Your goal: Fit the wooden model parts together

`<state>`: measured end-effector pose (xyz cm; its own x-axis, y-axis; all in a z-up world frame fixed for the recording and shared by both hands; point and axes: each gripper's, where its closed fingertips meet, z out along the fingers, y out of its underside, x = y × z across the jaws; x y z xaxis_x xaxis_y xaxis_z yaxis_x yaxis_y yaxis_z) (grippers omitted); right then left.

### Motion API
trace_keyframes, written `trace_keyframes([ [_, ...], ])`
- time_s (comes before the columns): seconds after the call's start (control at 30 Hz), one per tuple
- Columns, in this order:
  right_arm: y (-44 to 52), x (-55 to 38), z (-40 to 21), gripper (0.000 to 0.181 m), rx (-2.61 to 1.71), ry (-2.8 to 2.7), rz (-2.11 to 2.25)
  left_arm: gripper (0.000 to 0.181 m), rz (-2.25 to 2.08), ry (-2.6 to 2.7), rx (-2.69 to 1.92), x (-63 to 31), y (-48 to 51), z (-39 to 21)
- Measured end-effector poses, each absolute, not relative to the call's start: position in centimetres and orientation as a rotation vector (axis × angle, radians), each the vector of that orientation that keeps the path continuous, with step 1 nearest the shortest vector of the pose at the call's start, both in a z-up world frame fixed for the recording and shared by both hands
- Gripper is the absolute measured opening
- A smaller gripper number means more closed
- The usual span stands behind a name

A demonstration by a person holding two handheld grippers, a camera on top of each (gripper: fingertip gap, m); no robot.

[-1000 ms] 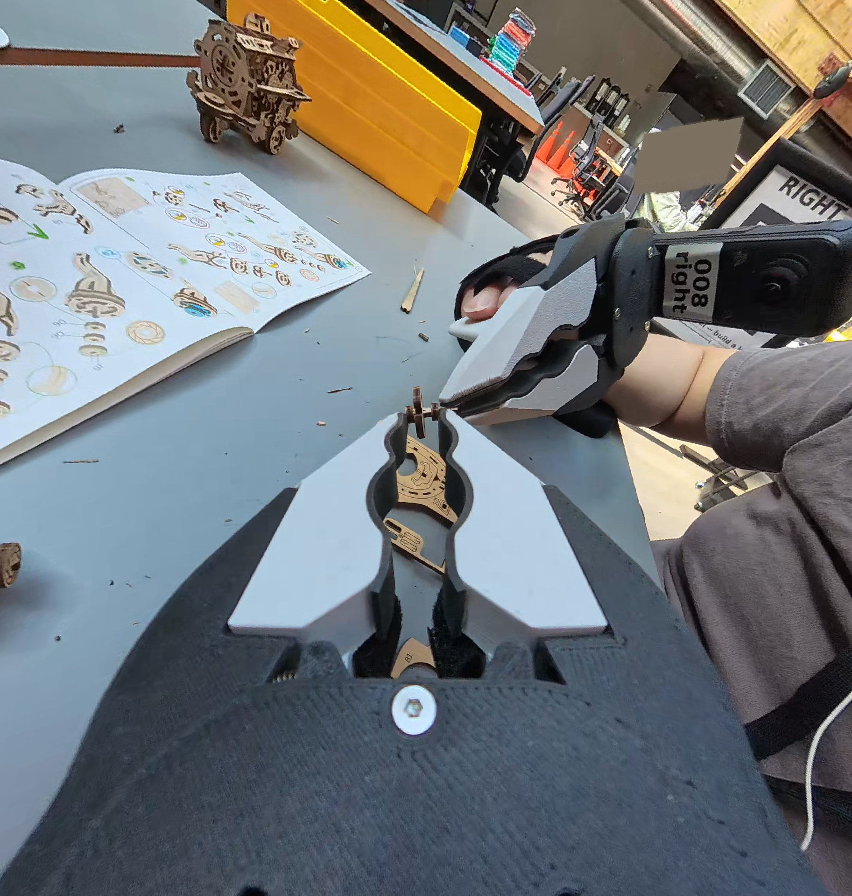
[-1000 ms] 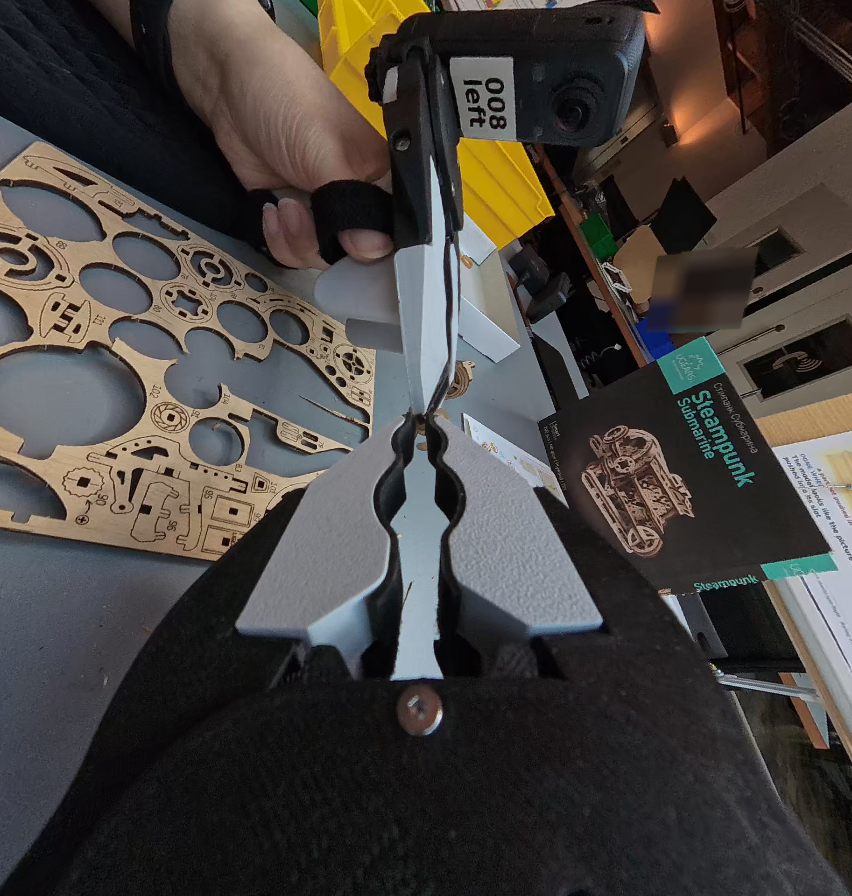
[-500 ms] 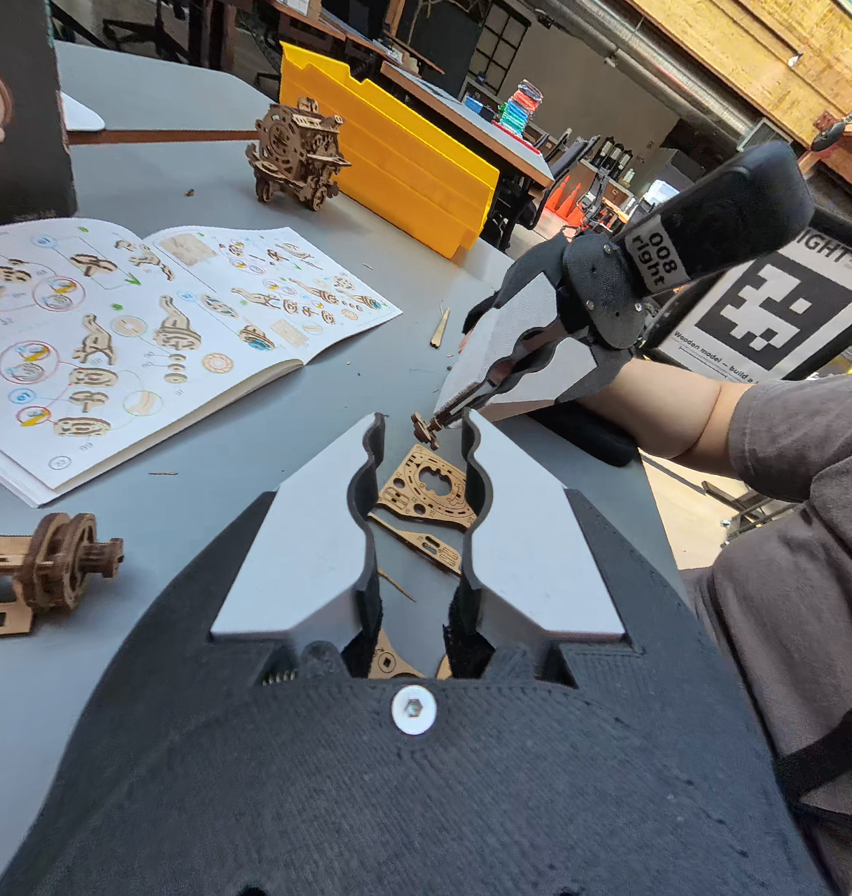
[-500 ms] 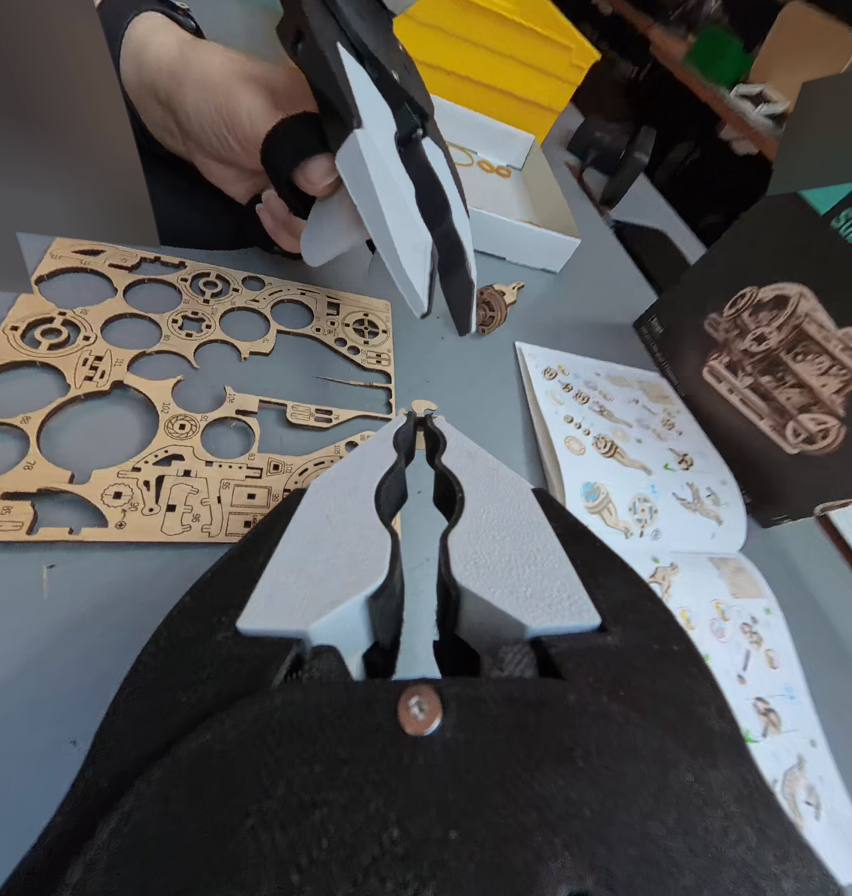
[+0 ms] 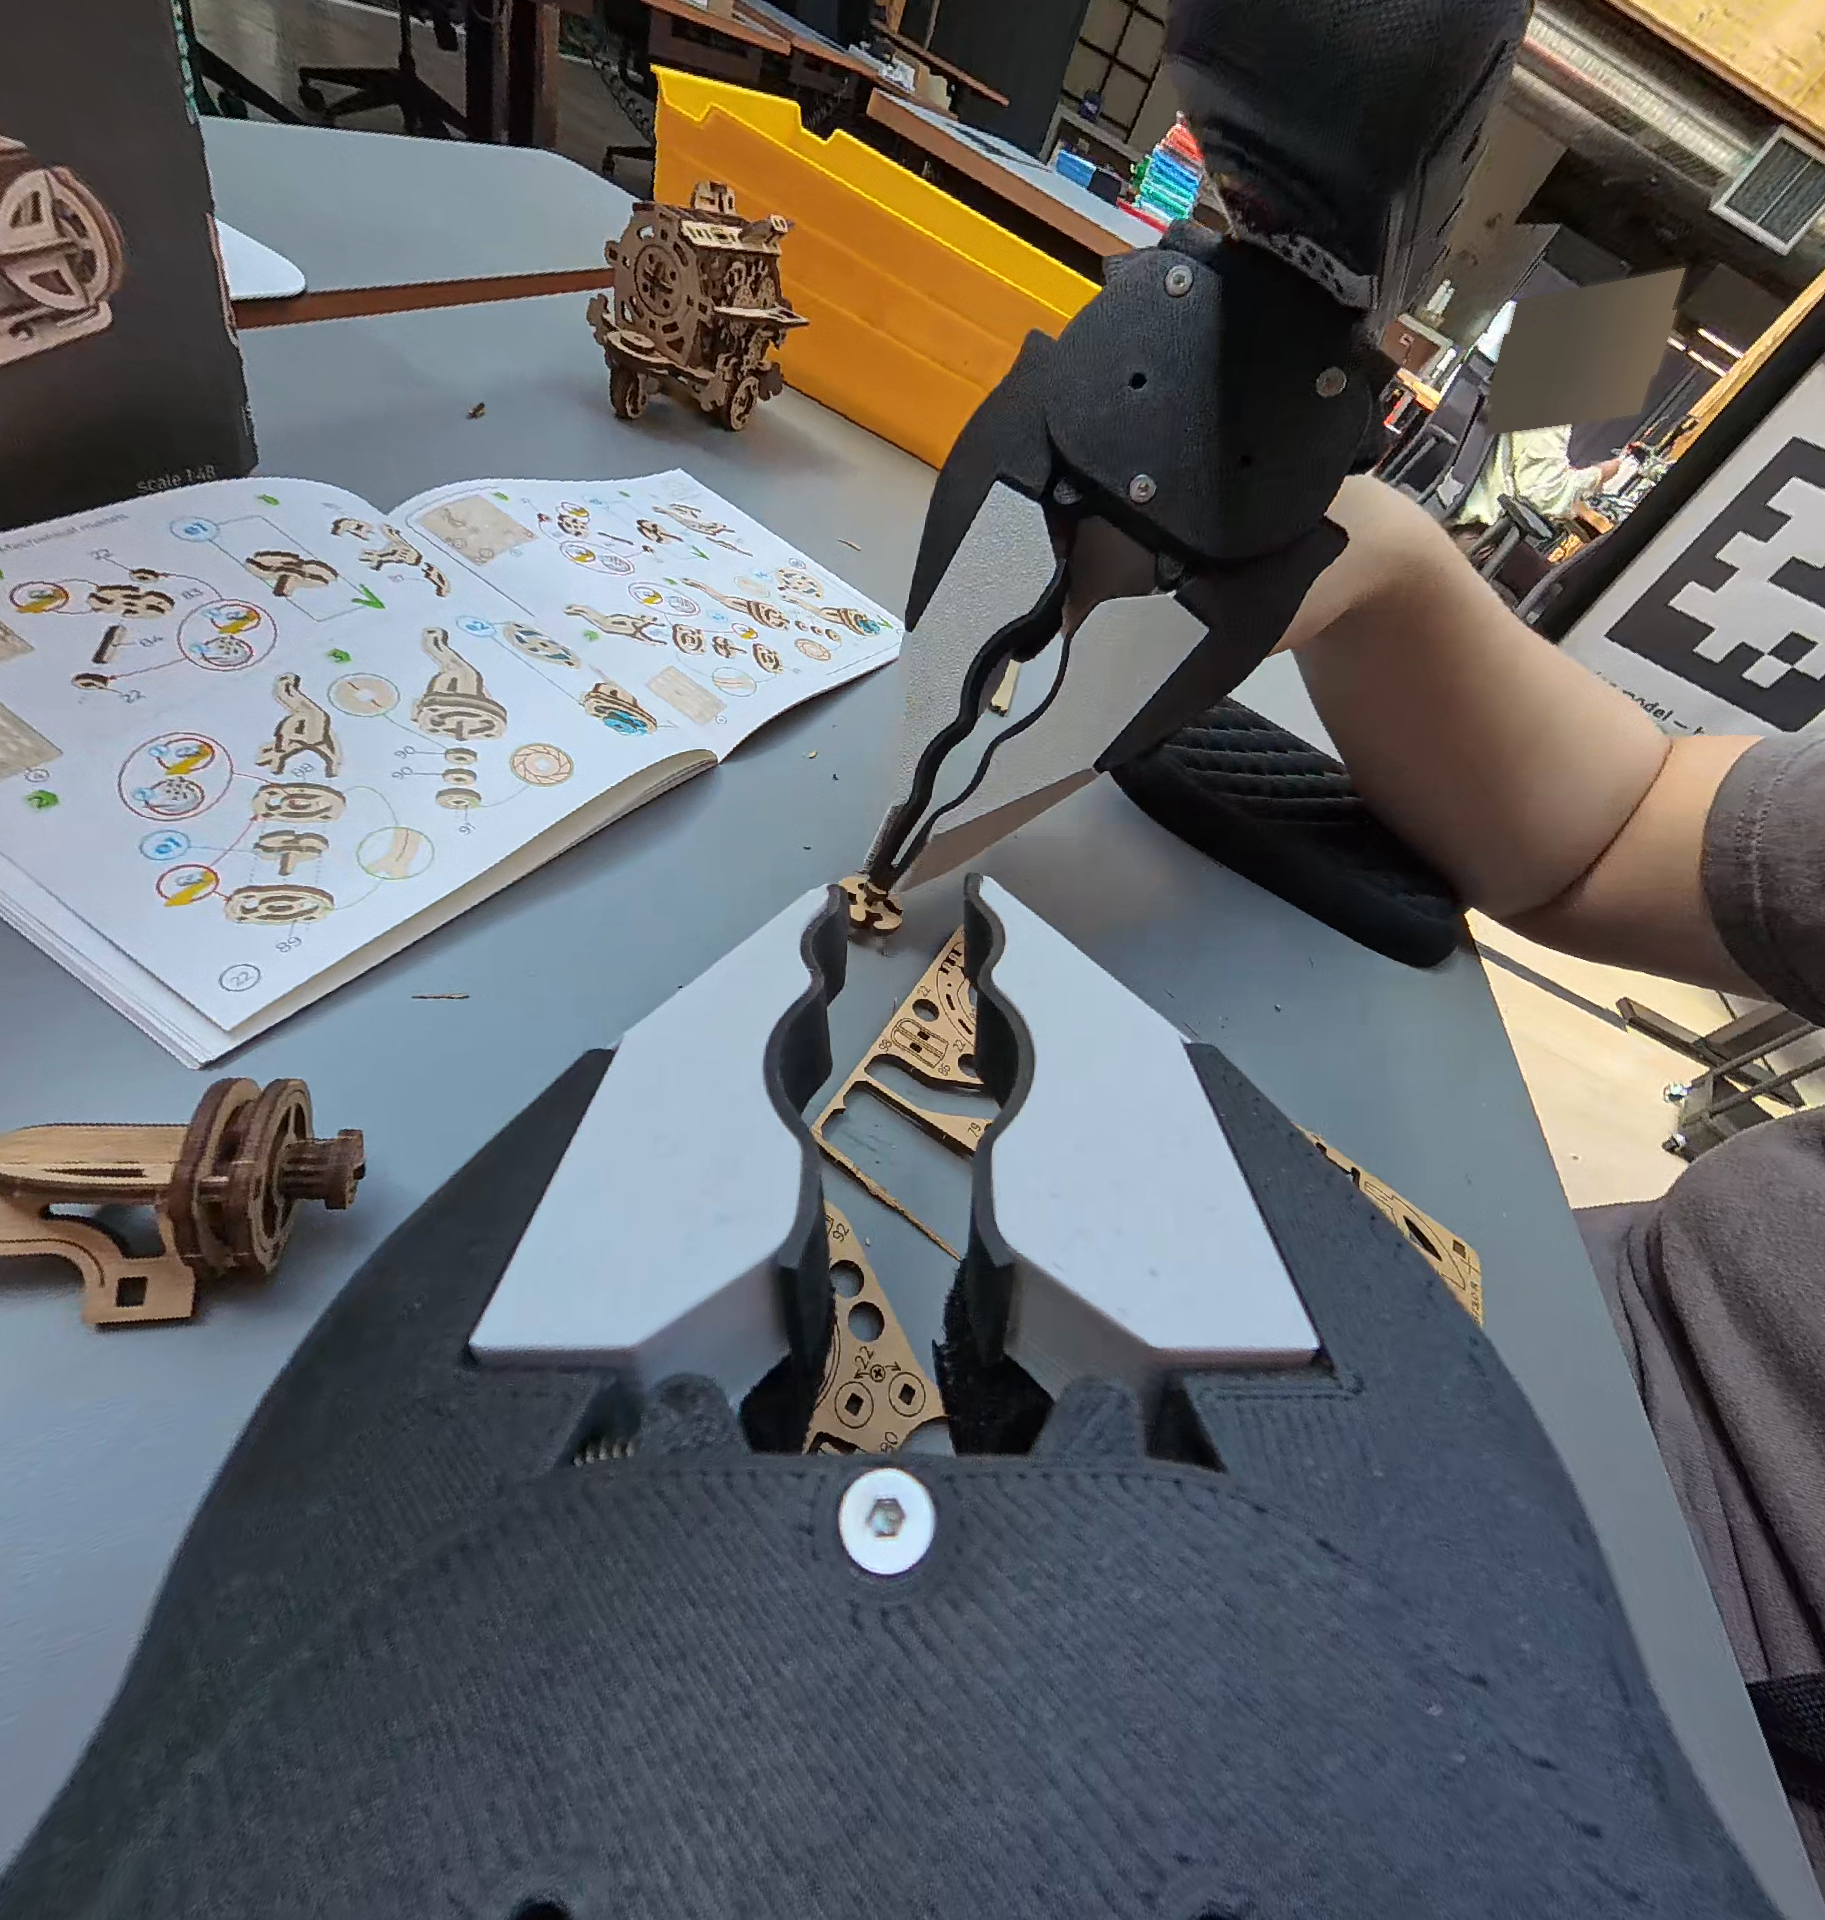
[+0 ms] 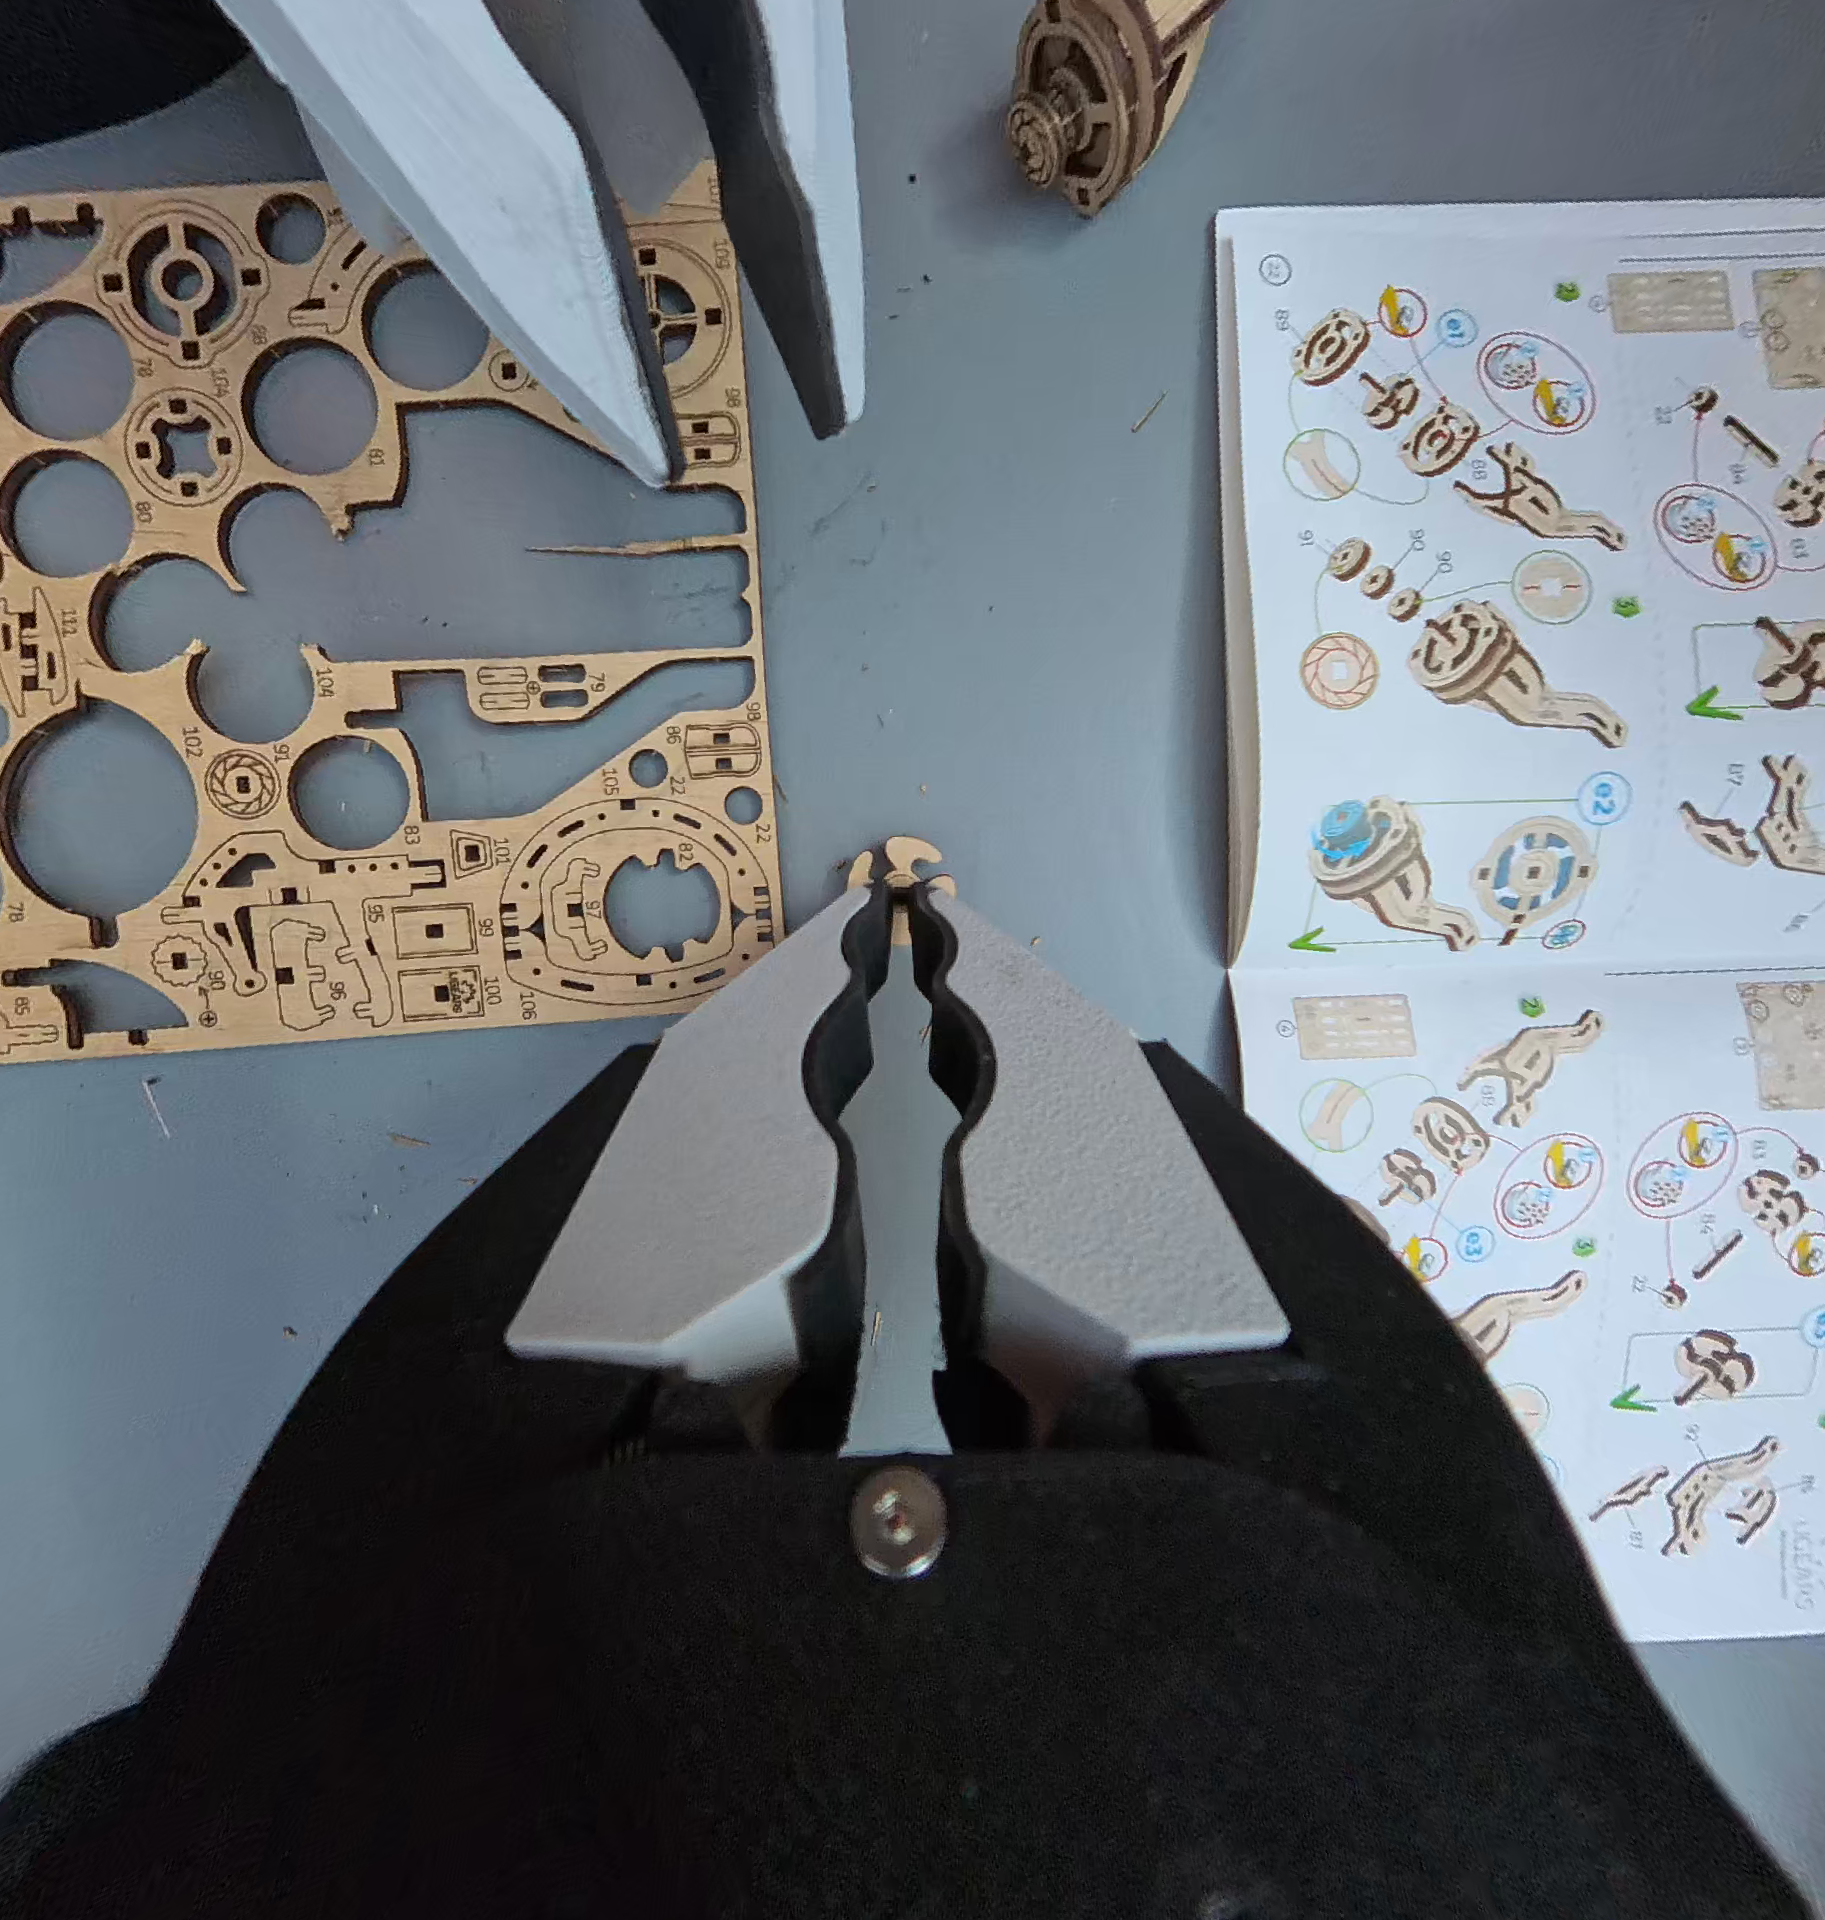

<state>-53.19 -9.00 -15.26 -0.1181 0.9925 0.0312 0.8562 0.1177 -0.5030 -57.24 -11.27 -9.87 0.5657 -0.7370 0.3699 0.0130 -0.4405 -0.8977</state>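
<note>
My left gripper (image 5: 903, 904) has let go: its jaws now stand apart with nothing between them, where a second ago they were pinched on the small wooden piece that my right gripper (image 6: 900, 896) was pushing a part onto. The joined piece, a small cog-like disc on a short peg (image 6: 895, 871), has gone over to my right gripper, which is clamped on the peg and points straight down, the disc at its tips on or just above the grey table (image 6: 991, 644); I cannot tell if it touches. I take that to mean this small fit is done and the piece is being set down. Half a second ago my right gripper was tilted and higher. The cut-out wooden sheet (image 6: 388, 644) lies to the left of my right tips, the open instruction booklet (image 6: 1510, 727) to their right, the wheel sub-assembly (image 5: 191, 1195) left of my open jaws.
</note>
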Motion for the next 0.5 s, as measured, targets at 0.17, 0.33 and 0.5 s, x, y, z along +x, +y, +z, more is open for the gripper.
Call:
trace_keyframes([
  [0.17,-9.06,-53.11,-15.34,0.002,-1.779,-2.135,0.466,0.019,-0.971,0.589,-1.834,-57.39,-11.17,-9.88],
  [0.33,-9.24,-53.45,-15.43,0.002,-1.752,-2.213,0.409,0.018,-0.963,0.602,-1.838,-57.26,-11.21,-10.01],
  [0.5,-9.42,-53.53,-15.39,0.001,-1.738,-2.317,0.398,0.018,-0.961,0.608,-1.838,-57.20,-11.25,-10.06],
])
